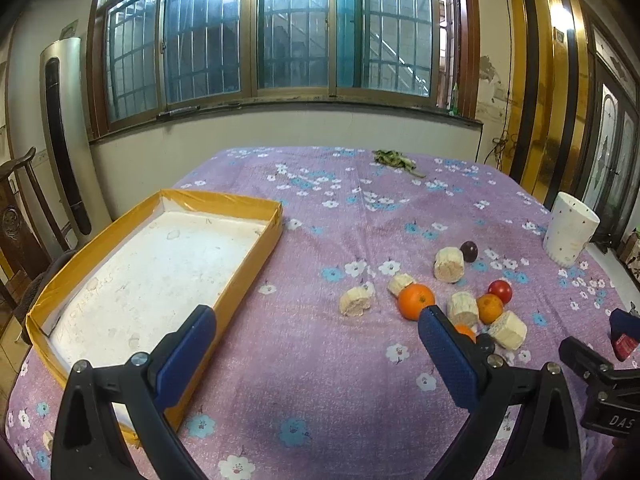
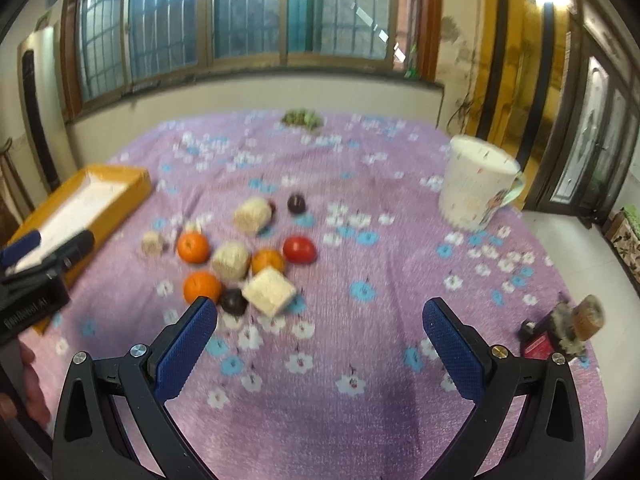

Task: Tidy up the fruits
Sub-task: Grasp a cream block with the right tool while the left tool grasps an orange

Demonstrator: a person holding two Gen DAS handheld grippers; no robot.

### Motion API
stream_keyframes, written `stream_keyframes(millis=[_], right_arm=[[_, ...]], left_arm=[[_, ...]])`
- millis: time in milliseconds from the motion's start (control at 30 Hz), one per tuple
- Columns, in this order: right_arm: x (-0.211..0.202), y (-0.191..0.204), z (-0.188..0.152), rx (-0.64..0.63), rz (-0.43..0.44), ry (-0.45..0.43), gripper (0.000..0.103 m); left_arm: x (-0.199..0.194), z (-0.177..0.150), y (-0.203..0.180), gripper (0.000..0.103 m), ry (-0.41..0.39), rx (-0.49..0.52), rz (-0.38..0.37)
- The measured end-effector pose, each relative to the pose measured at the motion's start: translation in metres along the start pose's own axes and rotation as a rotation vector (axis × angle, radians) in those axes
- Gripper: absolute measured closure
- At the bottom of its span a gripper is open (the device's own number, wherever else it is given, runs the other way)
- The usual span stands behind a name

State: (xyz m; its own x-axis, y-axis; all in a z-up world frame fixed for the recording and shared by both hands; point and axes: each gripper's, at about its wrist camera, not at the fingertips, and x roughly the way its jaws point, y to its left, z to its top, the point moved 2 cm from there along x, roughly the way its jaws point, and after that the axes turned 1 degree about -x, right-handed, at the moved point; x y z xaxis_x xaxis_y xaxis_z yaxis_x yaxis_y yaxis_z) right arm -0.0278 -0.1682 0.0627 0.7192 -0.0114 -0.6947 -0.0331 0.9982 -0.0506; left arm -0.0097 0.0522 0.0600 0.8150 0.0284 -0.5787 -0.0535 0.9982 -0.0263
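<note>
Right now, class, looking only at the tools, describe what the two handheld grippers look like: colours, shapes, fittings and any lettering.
Both match. The left gripper and the right gripper each have two black angled arms with triangular cut-outs, silver and brass round screw heads, and flat blue fingers with a dotted grip texture. White lettering marks each black body where it shows in the other camera; it is too blurred or cut off to read.
</note>
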Motion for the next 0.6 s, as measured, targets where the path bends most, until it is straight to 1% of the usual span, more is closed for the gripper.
stream_keyframes(millis=[33,133,400,600], right_arm=[[0.007,0.000,-0.001,-0.006,0.007,0.027,0.000],[0.018,0.000,0.000,-0.017,0.015,0.054,0.000],[0.031,0.013,0.009,-0.107,0.031,0.050,0.000],[0.051,0.016,0.014,-0.153,0.100,0.093,0.000]], left_arm=[[0.002,-0.001,0.000,0.001,0.007,0.000,0.003],[0.004,-0.003,0.001,0.001,0.015,0.000,0.014],[0.009,-0.003,-0.003,0.001,0.028,0.003,0.026],[0.014,-0.005,-0.005,0.001,0.059,0.012,0.023]])
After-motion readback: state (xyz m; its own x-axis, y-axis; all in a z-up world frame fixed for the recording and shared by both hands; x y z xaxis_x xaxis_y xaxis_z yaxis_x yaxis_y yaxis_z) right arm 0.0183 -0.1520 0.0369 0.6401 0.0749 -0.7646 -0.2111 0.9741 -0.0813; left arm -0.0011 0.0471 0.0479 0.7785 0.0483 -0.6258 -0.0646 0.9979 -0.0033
